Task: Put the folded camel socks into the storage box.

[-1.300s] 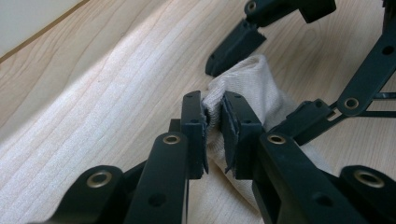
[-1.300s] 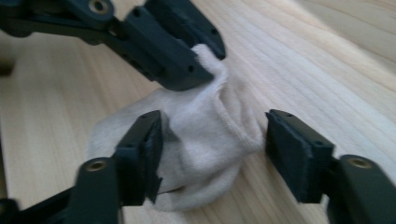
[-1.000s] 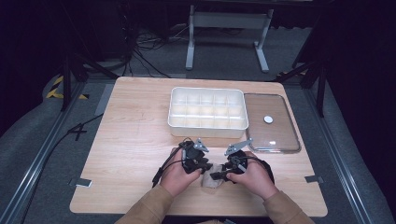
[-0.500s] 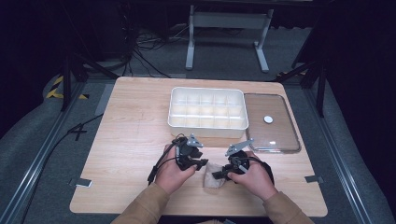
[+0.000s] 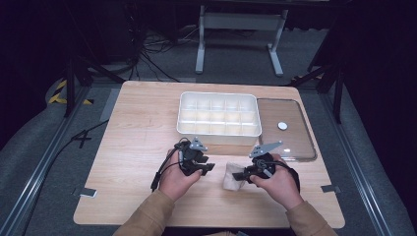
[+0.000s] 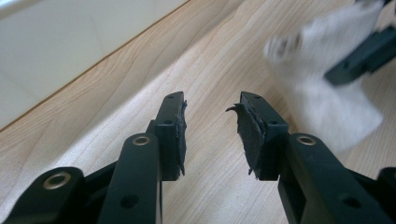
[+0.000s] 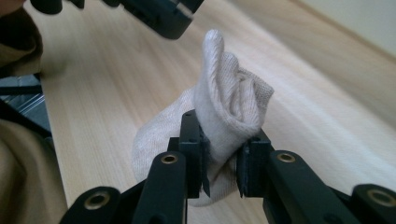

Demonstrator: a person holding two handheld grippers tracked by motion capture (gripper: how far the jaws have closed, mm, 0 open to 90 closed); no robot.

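A: Nearest the person, what is each hand doing?

B: The right gripper [image 5: 242, 175] has its fingers clenched on a pale sock [image 7: 224, 126] — in the right gripper view the bunched fabric is pinched between the two pads and stands up above them. Those fingers have just been closing, with the sock between them.

A: And the left?

B: The left gripper [image 5: 205, 168] is released. Its fingers [image 6: 172, 135] stand apart with bare wood between them; they have just been opening, and nothing is between them. In the left gripper view the sock [image 6: 334, 88] shows beyond them, blurred, with the other gripper's dark finger across it.

A: Where does the sock sit on the desk?

B: Near the front edge of the desk [image 5: 137, 128], between the two hands and closer to the right one. In the high view the sock [image 5: 231, 178] is a small pale lump just left of the right gripper. Whether its lower end touches the wood, I cannot tell.

A: Farther back?

B: A white compartment tray [image 5: 219, 114] stands behind the grippers, near the middle of the desk — its cells look empty from above. Just to its right lies a clear flat lid [image 5: 285, 142] with a small white disc [image 5: 282, 126] on it.
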